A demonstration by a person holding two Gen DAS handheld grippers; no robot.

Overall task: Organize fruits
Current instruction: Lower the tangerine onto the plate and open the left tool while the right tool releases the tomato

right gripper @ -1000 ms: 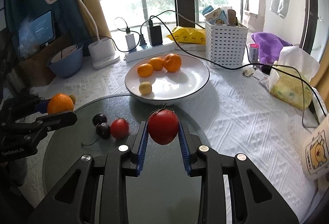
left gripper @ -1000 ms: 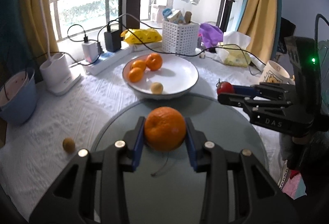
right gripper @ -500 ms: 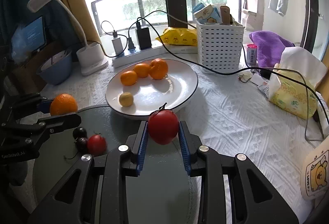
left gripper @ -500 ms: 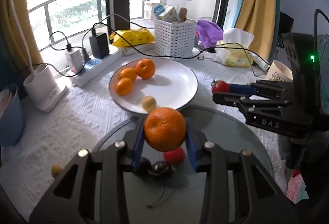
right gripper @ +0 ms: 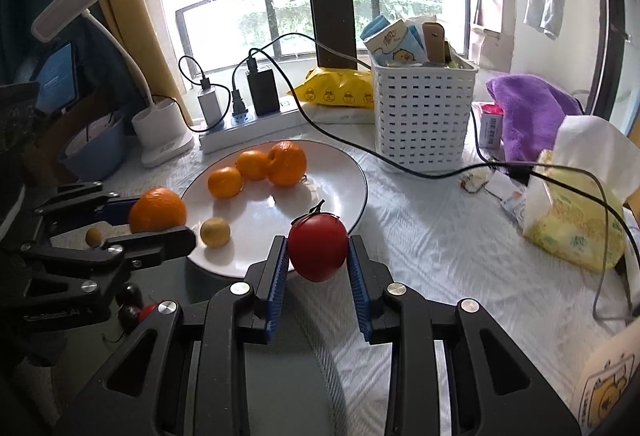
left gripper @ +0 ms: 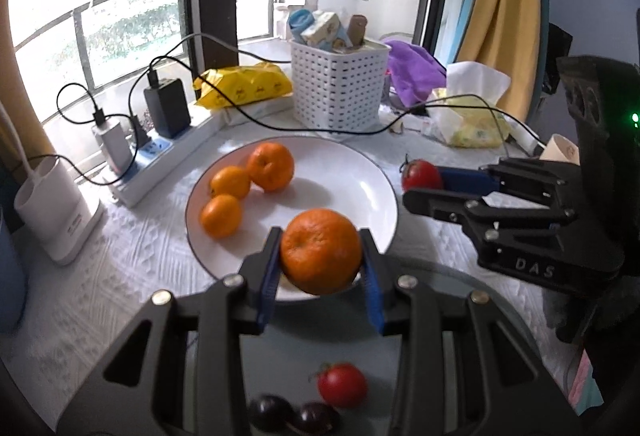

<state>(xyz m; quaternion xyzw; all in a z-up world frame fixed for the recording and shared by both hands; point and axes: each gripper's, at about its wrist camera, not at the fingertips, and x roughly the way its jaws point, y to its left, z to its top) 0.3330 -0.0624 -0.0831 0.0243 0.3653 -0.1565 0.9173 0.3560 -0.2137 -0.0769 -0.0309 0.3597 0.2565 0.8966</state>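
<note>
Strong daylight pours through the window (right gripper: 280,16), which is blown out to white glare, leaving the near foreground dimmer. The white plate (right gripper: 340,172) shows soft shadows and sheen. Fisheye bending darkens the corners, and the left view's lower edge is blurred

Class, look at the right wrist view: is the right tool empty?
No, the right tool is shut on a red tomato, held between its blue pads.

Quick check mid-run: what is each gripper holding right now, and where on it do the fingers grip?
The left gripper clamps an orange across its two sides. The right gripper clamps a red tomato across its sides, stem up.
</note>
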